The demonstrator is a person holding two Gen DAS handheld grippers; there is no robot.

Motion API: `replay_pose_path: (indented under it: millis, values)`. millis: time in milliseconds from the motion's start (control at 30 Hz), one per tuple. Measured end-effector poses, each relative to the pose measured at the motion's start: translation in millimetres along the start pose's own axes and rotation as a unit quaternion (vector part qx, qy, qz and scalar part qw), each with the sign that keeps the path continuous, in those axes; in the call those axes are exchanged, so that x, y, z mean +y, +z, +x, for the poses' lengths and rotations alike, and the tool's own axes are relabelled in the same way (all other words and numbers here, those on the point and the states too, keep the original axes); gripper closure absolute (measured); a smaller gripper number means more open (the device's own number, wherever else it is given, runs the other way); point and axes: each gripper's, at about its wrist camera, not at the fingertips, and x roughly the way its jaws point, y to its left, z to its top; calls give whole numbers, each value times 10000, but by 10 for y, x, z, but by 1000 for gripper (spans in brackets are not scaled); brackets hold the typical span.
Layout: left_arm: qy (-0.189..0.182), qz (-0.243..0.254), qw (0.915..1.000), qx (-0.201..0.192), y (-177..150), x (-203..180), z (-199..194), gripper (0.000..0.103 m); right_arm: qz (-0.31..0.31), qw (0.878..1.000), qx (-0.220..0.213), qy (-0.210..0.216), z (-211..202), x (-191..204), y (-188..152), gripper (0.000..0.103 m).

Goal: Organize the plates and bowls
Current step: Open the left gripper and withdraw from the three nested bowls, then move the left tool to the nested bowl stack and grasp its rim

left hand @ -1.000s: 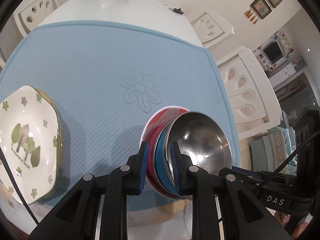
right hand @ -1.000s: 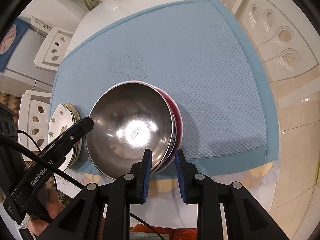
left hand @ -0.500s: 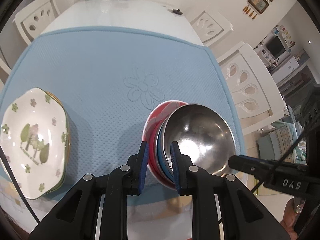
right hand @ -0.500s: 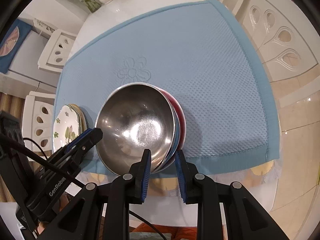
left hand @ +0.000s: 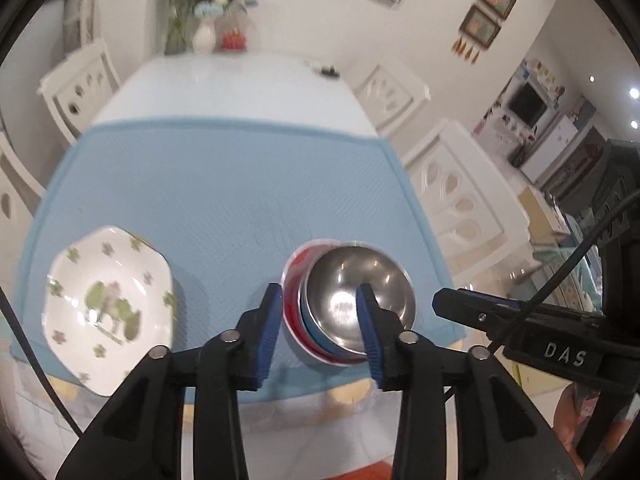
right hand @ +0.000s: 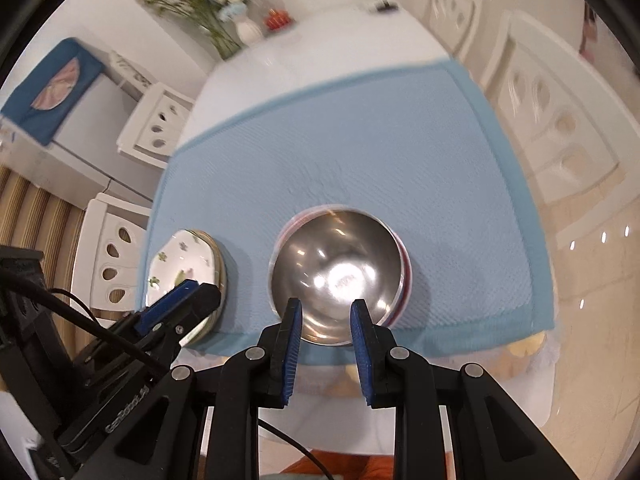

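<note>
A steel bowl sits nested on a blue bowl and a red bowl near the front edge of the blue mat. A stack of white plates with green clover print lies to the left on the mat. My left gripper is open and empty, above and short of the bowl stack. My right gripper is open and empty, just short of the steel bowl's near rim.
White chairs stand around the white table. A vase of flowers and a small red object stand at the table's far end. The mat's front edge lies close to the table edge.
Both grippers have opened, let go of the bowl stack, and pulled back and up. The bowl stack now rests flat on the mat.
</note>
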Motion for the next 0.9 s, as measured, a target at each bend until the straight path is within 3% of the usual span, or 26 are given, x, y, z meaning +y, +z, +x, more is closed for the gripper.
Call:
replay_pose_path:
  millis: [33,67,100,233,400,567,900]
  values:
    - [-4,-42,10000,-77,1,9,-63,53,-55,9999,-86,-8,-44,39,-7,80]
    - [9,-114,9998,-179,-2,24,-136,38,-131,9997,-197,-5,-106,94,-23,79]
    - [48,-182,9994,-280,-10,35,-200,32,-191,9994,-291,19,-163,143,-37,75]
    - [112,-284,9982,-514,-17,64,-413,32,-234,9964,-802,162,-420,256,-114,47]
    - [349,-38,9971,-680,-51,-41,-554,32,-371,9924,-1159,163,-603,362,-156,32]
    - [488,320,9953,-767,-88,-201,-595,23,-482,9900,-1316,-132,-650,404,-201,30]
    - [369,413,9966,-611,-161,-249,-462,22,-623,9780,-1680,-1069,-744,325,-326,26]
